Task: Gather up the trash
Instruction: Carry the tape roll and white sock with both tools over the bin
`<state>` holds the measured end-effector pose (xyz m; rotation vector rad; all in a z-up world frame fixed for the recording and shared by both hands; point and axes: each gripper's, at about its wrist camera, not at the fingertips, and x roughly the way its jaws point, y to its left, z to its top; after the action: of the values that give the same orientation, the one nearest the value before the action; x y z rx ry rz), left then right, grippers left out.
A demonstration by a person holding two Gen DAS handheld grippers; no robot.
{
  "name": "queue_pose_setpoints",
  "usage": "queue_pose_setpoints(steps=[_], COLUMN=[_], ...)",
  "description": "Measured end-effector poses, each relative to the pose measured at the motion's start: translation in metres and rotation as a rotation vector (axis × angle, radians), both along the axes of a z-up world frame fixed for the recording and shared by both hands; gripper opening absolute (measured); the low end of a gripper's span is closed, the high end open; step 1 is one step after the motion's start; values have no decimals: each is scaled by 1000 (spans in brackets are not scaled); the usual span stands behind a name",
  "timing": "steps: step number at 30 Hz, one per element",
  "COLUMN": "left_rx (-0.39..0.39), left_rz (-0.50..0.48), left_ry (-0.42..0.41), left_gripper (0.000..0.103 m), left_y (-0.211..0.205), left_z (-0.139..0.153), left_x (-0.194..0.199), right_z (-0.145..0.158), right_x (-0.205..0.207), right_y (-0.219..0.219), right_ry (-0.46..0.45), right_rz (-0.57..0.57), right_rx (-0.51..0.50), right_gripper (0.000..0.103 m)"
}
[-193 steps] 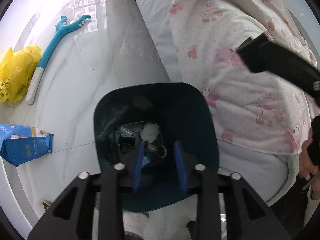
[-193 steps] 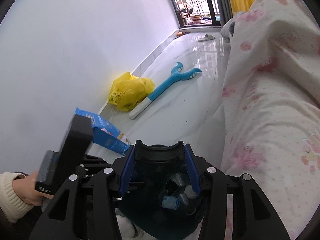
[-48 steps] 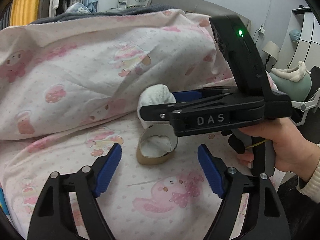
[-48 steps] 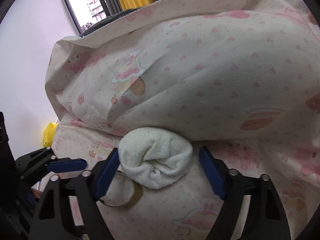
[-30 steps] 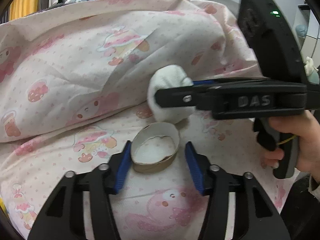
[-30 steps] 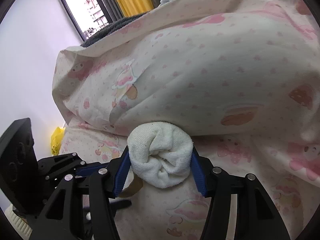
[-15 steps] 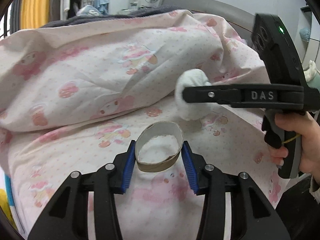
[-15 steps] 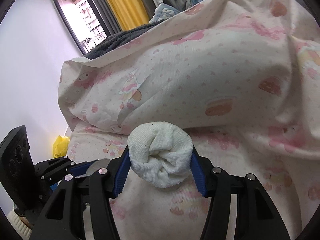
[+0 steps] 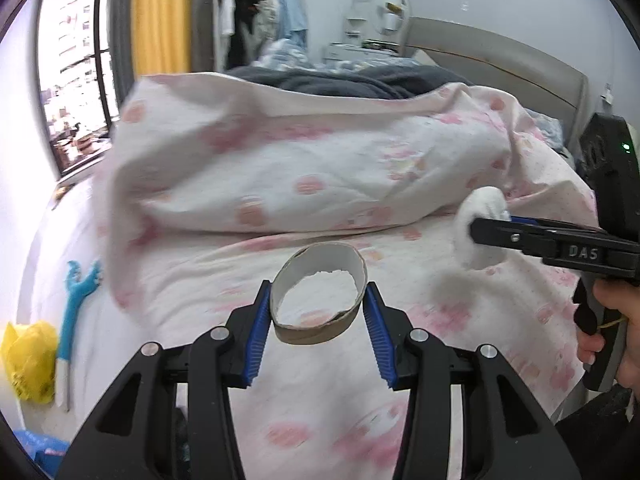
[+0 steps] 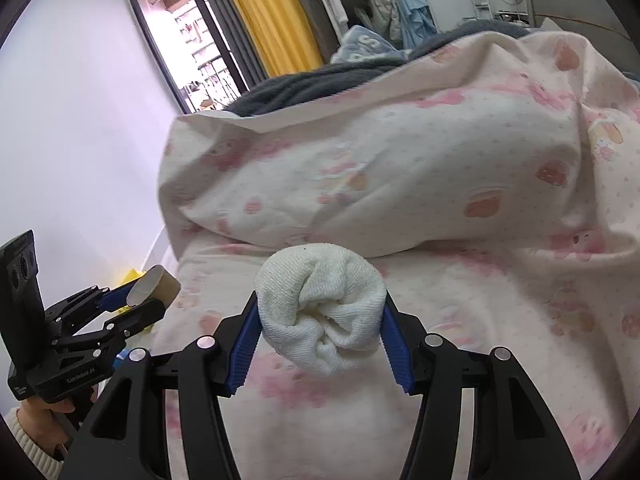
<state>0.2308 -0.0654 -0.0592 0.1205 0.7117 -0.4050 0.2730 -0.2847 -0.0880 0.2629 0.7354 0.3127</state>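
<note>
A bed (image 9: 400,400) covered with a pink-printed quilt (image 9: 280,168) is seen in both views, and both grippers are held above it.

The left gripper (image 9: 318,320) is clenched on a cardboard ring (image 9: 318,304). The ring is pressed between the two blue fingers (image 9: 256,340), its open end turned toward the camera, and it is carried clear of the bedding. The right gripper (image 10: 322,334) is clenched on a rolled white sock (image 10: 320,312). The sock is squeezed between the blue fingers (image 10: 394,350) and bulges above and below them, clear of the bed as well.

From the left wrist, the floor (image 9: 48,272) beside the bed is shown, with a yellow bag (image 9: 28,360) and a blue long-handled tool (image 9: 76,304) lying on it; neither is seen whole from the right wrist. The right gripper (image 9: 500,236) is seen side-on at the right edge, held by a hand (image 9: 624,344), with the sock (image 9: 478,232) at its tip. From the right wrist, the left gripper (image 10: 132,300) is shown at the lower left with the ring (image 10: 154,284) at its tip, a cuffed hand (image 10: 36,420) beneath it, and a yellow curtain (image 10: 272,16) beyond the bed.
</note>
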Motion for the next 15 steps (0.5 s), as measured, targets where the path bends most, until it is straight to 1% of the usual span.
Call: queue_pose_setpoints(steps=[3,7,12,15], left_rx=[2,-4,59,62], left_rz=[32,91,161,188], left_ry=[1,3,7,29], left_gripper=[48,48,48,48], left_y=[17,43,71,86], left_z=[2,4,-5,-13], left_x=[-10,-25,-38,-41], right_z=[5,9,16,16], right_x=[-13,-26,-37,-43], right_y=[16,37,63,79], right_ry=[-23,-27,-27,-21], right_rz=[18,49,92,103], right_rx=[7,-24,-57,-57], right_gripper=[57,57,57,57])
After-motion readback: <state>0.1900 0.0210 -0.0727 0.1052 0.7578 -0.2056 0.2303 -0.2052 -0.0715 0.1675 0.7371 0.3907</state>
